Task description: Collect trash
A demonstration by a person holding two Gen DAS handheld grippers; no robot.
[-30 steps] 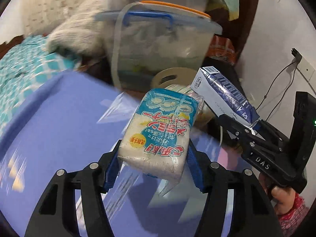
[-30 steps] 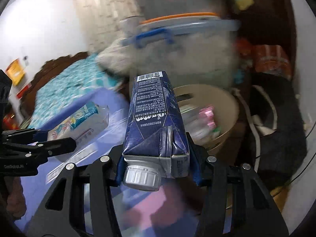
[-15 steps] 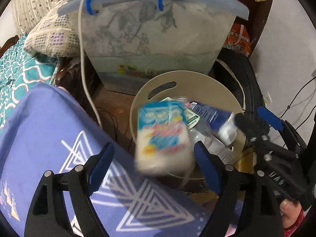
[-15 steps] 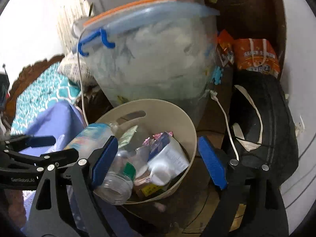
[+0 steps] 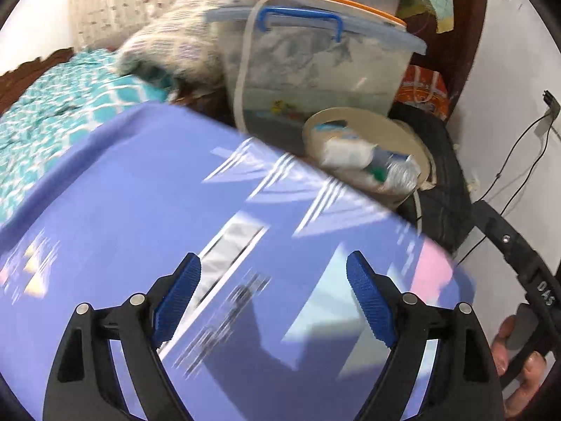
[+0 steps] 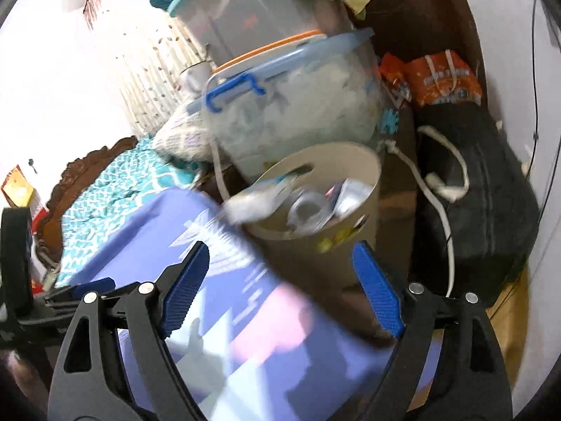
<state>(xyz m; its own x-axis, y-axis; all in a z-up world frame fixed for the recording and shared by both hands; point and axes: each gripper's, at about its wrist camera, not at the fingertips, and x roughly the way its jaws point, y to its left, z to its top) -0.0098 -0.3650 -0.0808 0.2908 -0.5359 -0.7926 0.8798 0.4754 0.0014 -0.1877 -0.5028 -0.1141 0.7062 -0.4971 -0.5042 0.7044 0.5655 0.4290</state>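
Left wrist view: the left gripper [image 5: 273, 296] has its jaws opening, nothing between the blue pads, which hang over the purple patterned cloth [image 5: 133, 210]. At about one o'clock from it stands the beige waste bin [image 5: 426, 165], and the trash lies inside: a white wrapped packet [image 5: 345, 152] on top beside a clear plastic bottle [image 5: 396, 173]. The bin probably sits at the cloth's far edge so that litter can be dropped straight in from the work surface. Behind it, at twelve o'clock, a lidded storage tub [image 5: 315, 66] with a blue handle blocks any approach from the back.

From the right wrist camera, the right gripper [image 6: 280, 280] is likewise opening and empty, angled gently downward with the bin [image 6: 371, 175] at twelve o'clock and a black bag [image 6: 491, 193] at two o'clock. The left tool points more steeply down. A hand [image 5: 519, 361] grips the right tool's handle at four o'clock in the left view. Both pieces look delivered; more litter, if any remains, is not visible here.
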